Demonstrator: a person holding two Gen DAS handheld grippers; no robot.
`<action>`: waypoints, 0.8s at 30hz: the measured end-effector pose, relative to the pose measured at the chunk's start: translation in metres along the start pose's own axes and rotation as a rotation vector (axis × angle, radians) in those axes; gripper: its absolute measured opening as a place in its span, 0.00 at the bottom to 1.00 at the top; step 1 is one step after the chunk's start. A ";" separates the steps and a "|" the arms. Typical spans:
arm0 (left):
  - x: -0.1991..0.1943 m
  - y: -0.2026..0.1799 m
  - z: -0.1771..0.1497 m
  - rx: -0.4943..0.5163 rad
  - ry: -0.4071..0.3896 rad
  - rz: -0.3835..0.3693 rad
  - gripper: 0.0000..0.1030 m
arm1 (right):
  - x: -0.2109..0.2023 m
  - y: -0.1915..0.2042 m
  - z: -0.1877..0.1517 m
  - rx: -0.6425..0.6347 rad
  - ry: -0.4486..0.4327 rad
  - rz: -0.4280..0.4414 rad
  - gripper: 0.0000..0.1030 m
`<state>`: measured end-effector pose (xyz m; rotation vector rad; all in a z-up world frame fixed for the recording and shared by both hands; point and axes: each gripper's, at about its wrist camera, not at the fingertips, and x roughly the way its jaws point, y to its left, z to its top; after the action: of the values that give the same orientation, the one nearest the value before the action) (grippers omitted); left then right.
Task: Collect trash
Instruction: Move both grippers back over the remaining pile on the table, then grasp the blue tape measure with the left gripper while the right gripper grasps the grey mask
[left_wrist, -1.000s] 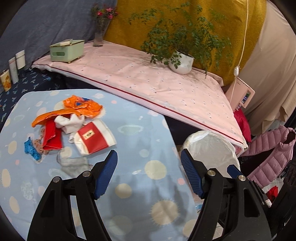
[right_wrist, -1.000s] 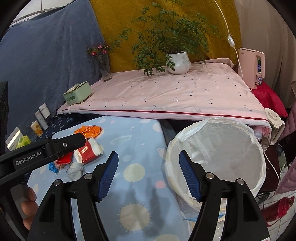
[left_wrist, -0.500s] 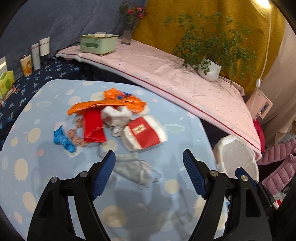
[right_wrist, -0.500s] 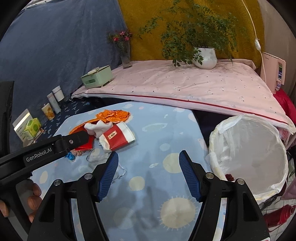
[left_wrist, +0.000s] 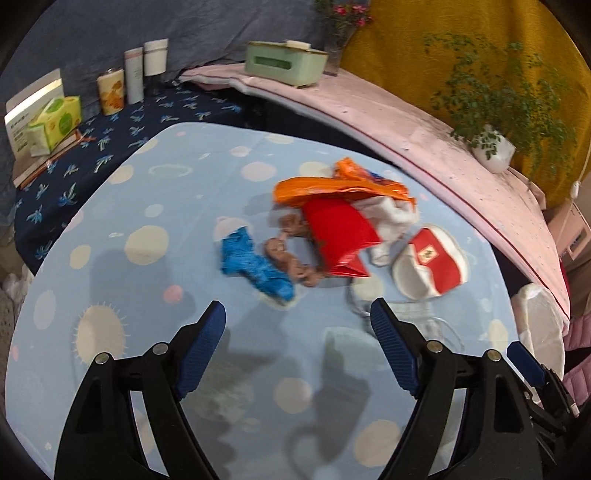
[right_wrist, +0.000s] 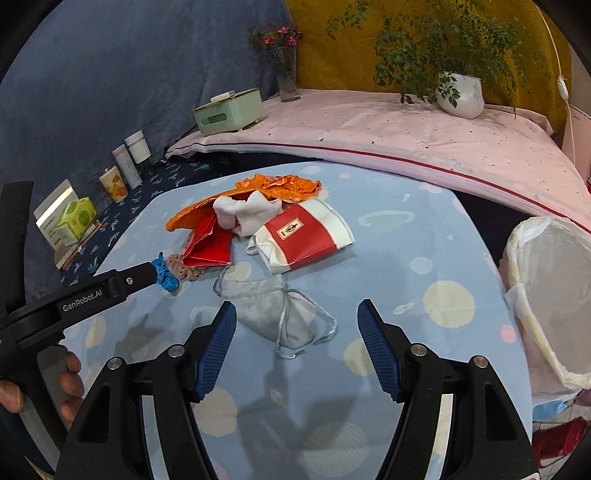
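Note:
Trash lies in a heap on the light blue spotted tablecloth (left_wrist: 140, 288): an orange wrapper (left_wrist: 332, 186), a red wrapper (left_wrist: 340, 232), a crumpled white tissue (right_wrist: 245, 210), a crushed red-and-white paper cup (right_wrist: 306, 236), a blue scrap (left_wrist: 255, 266), brown bits (left_wrist: 291, 262) and a grey face mask (right_wrist: 273, 310). My left gripper (left_wrist: 297, 325) is open and empty, just short of the blue scrap. My right gripper (right_wrist: 297, 328) is open and empty, its fingers either side of the mask. A bin lined with a white bag (right_wrist: 546, 295) stands off the table's right edge.
A pink-covered ledge (right_wrist: 406, 140) runs behind the table with a green box (right_wrist: 229, 110), a flower vase (right_wrist: 286, 70) and a potted plant (right_wrist: 458, 92). Cups, bottles and a green tissue pack (left_wrist: 55, 122) stand on a dark blue cloth at left.
Both grippers have swung left, away from the bin and toward the trash heap. The heap now sits centred ahead of each gripper. Both stay open and empty.

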<state>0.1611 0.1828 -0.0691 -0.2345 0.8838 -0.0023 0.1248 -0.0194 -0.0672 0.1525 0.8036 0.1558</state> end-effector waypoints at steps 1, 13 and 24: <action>0.004 0.007 0.001 -0.011 0.006 0.002 0.75 | 0.005 0.003 -0.001 -0.003 0.009 0.002 0.64; 0.046 0.045 0.017 -0.083 0.056 -0.028 0.73 | 0.051 0.022 -0.004 -0.024 0.072 -0.010 0.63; 0.063 0.049 0.019 -0.087 0.080 -0.088 0.27 | 0.070 0.024 -0.011 -0.013 0.112 -0.007 0.36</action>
<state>0.2109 0.2278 -0.1161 -0.3563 0.9538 -0.0552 0.1624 0.0190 -0.1192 0.1295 0.9147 0.1639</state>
